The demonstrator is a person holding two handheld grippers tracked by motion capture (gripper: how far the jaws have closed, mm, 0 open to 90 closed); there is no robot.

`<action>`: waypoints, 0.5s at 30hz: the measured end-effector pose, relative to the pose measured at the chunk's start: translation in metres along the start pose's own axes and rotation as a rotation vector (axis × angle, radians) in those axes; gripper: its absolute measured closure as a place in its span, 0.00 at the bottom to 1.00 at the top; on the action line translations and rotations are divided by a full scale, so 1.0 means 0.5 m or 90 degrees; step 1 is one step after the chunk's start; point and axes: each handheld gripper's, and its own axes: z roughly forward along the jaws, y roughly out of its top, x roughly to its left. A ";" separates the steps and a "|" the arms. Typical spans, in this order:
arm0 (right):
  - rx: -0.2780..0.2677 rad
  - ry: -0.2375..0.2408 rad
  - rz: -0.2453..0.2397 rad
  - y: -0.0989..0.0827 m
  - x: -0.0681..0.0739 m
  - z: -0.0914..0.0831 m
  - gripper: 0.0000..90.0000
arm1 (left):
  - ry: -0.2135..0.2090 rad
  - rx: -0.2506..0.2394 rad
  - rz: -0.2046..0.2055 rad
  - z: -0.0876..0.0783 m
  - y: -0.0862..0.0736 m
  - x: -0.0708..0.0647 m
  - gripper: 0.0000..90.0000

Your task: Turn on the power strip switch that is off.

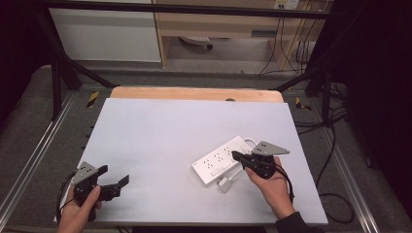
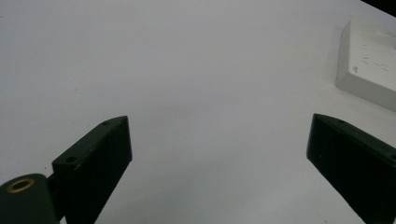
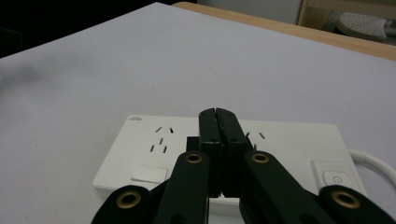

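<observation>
We see the counter (image 1: 160, 145) under a pale sheet, and on its right half a white power strip (image 1: 221, 159) lying flat and at an angle, its cord (image 1: 250, 142) curling off the far end. A small white plug (image 1: 224, 184) lies just beside the strip's near edge. The right gripper (image 1: 236, 155) hangs over the strip with its jaws pressed together, nothing between them, tips poised above the row of sockets in the right gripper view. The left gripper (image 1: 115, 175) rests well apart at the near left corner, jaws spread wide over bare sheet.

In our judgement, the main risk is the strip sliding. It is light and lies loose on a smooth sheet, so a push from the closed tips that lands off-centre could skid or spin it rather than press anything. The left gripper is too far off to steady it. The switch (image 3: 335, 179) sits to one side of the tips, so a straight descent would likely strike a socket face instead. The loose plug could be knocked off the near edge.

The gripper's own jaws cover the middle sockets, so we cannot tell whether the tips touch the strip or hover. The cord's far run is cut off, and the lettering at the strip's corner is too small to read.
</observation>
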 end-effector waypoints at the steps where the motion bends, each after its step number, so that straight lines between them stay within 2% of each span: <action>1: 0.002 0.001 0.001 -0.002 0.000 0.002 1.00 | -0.002 0.000 0.002 0.001 0.000 0.001 0.07; 15: 0.028 0.004 0.012 -0.025 0.003 0.029 1.00 | 0.002 0.003 -0.003 0.000 -0.001 0.004 0.07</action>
